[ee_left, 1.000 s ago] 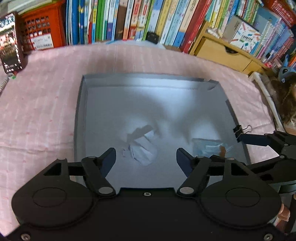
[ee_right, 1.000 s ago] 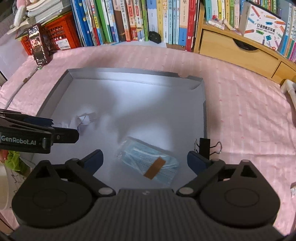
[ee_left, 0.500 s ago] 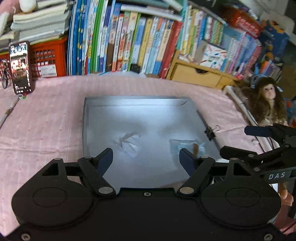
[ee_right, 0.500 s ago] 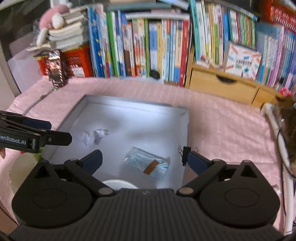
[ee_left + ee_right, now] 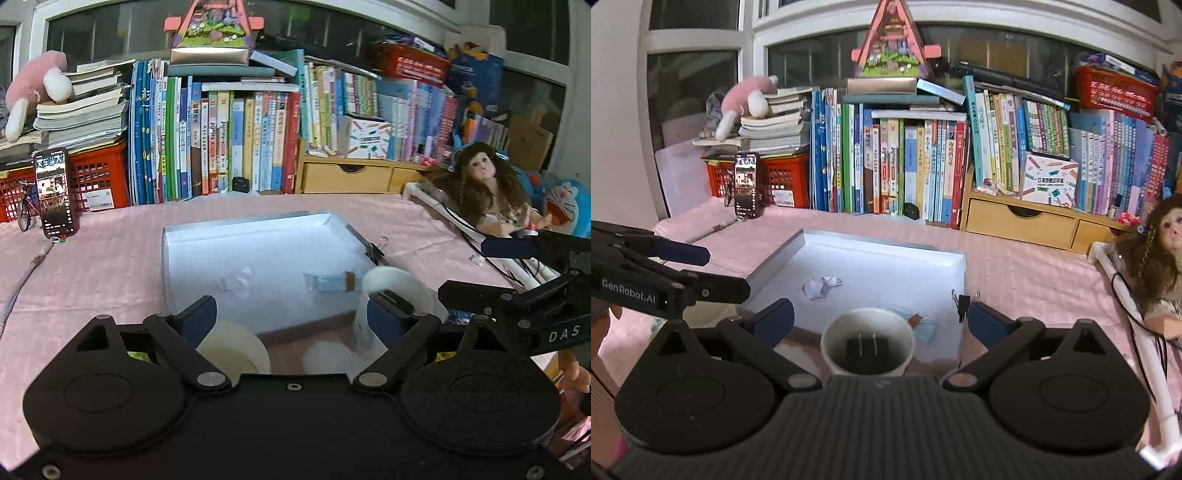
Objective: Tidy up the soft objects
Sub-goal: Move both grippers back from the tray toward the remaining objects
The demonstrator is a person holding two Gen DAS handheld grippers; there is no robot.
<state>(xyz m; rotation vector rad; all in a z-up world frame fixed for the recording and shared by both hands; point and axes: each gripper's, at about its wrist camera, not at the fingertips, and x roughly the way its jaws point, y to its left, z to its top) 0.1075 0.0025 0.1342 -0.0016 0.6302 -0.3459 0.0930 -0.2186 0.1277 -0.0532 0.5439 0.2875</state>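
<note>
A crumpled white tissue (image 5: 236, 284) and a blue face-mask packet (image 5: 328, 282) lie in the shallow white tray (image 5: 192, 236) on the pink cloth. My left gripper (image 5: 291, 314) hangs back over the tray's near edge, its jaws opening with nothing between them. In the right wrist view the tissue (image 5: 822, 286) and mask packet (image 5: 923, 325) lie beyond my right gripper (image 5: 881, 319), which is open. A white cup (image 5: 868, 332) holding a black plug stands below its fingers, untouched. Each gripper shows in the other's view: the right gripper (image 5: 465, 267) and the left gripper (image 5: 722, 273).
Two white cups (image 5: 395, 284) (image 5: 232, 350) stand at the tray's near edge. A black binder clip (image 5: 964, 301) grips the tray's right rim. Behind are a row of books (image 5: 240, 147), a propped phone (image 5: 55, 192), wooden drawers (image 5: 1019, 221) and a doll (image 5: 484, 184).
Both grippers have drawn back from the tray and risen, tilting up toward the bookshelf. The cups have come into view at the near edge. The left jaws stand wider.
</note>
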